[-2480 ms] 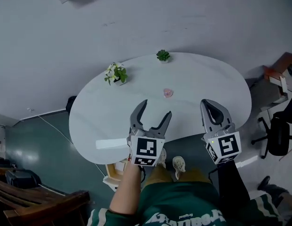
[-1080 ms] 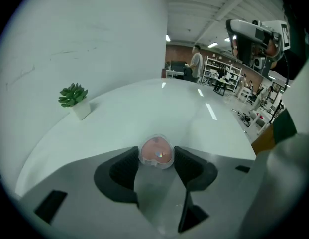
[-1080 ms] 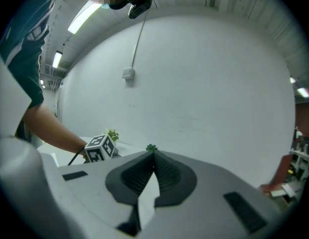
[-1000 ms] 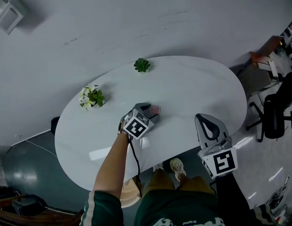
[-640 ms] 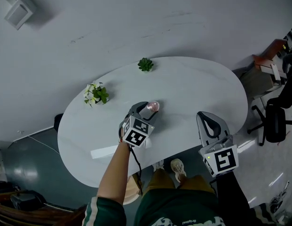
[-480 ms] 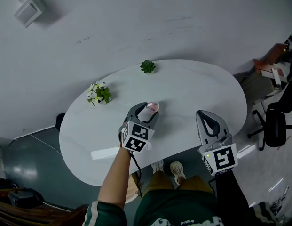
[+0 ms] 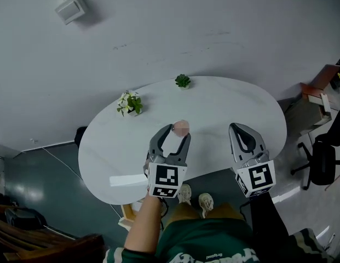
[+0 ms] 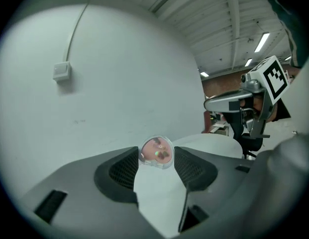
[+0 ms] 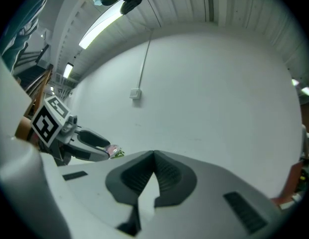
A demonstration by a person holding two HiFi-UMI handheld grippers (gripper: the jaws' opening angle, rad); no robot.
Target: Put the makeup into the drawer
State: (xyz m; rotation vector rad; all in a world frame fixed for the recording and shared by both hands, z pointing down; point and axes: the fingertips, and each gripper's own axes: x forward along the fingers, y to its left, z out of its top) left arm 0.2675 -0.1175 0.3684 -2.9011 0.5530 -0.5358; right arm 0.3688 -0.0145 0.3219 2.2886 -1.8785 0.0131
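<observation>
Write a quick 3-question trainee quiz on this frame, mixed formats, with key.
1. Multiple choice: what sits between the jaws of the left gripper? A) a potted plant B) the round pink makeup compact C) nothing
2. True or false: the right gripper has its jaws together with nothing between them.
3. Fill in: ___ small plants stand on the white table.

Key: 1. B, clamped at the jaw tips. 2. True. 3. Two, both near the table's far edge.
</observation>
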